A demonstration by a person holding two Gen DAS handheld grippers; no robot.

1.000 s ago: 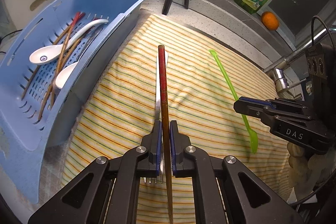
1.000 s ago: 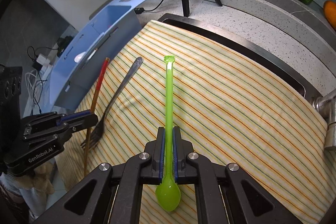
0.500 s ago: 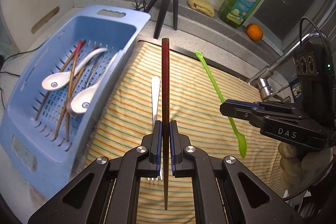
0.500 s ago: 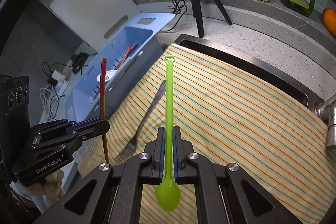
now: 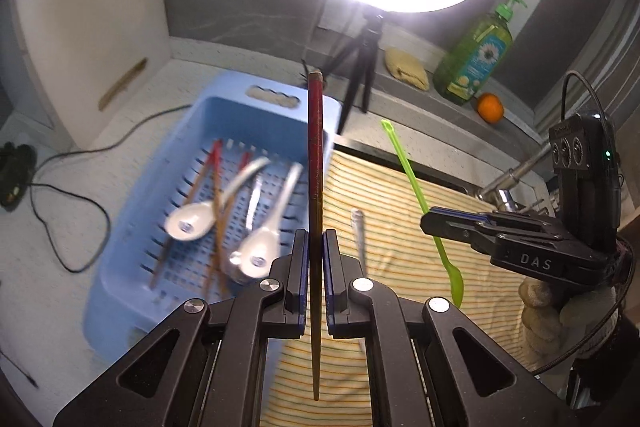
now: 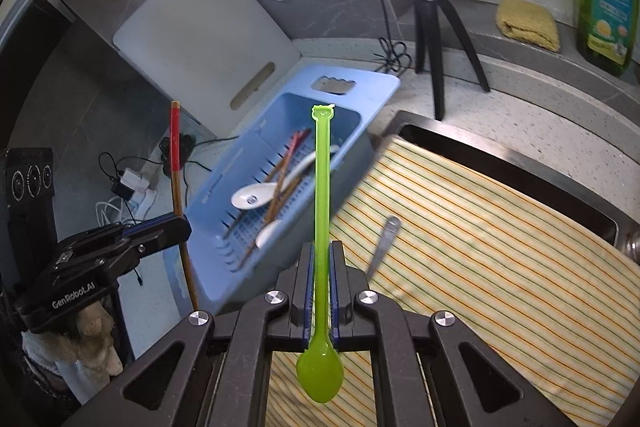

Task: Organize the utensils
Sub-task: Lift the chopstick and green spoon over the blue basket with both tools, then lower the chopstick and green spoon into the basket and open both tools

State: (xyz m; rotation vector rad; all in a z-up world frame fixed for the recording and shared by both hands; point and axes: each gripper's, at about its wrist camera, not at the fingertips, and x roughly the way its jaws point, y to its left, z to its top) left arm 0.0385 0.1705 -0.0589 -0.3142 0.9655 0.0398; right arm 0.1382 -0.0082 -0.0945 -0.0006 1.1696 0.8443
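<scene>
chopstick (image 5: 315,163) sits clamped in the left gripper (image 5: 316,267), raised for carrying; blue basket (image 5: 120,267) lies ahead-left below it. right gripper (image 6: 320,283) is clamped on the green spoon (image 6: 321,195), fork (image 6: 382,243) on cloth just right.

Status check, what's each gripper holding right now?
Left gripper shut on chopstick. Right gripper shut on green spoon. Fork lies on striped cloth. Basket unobstructed.
</scene>
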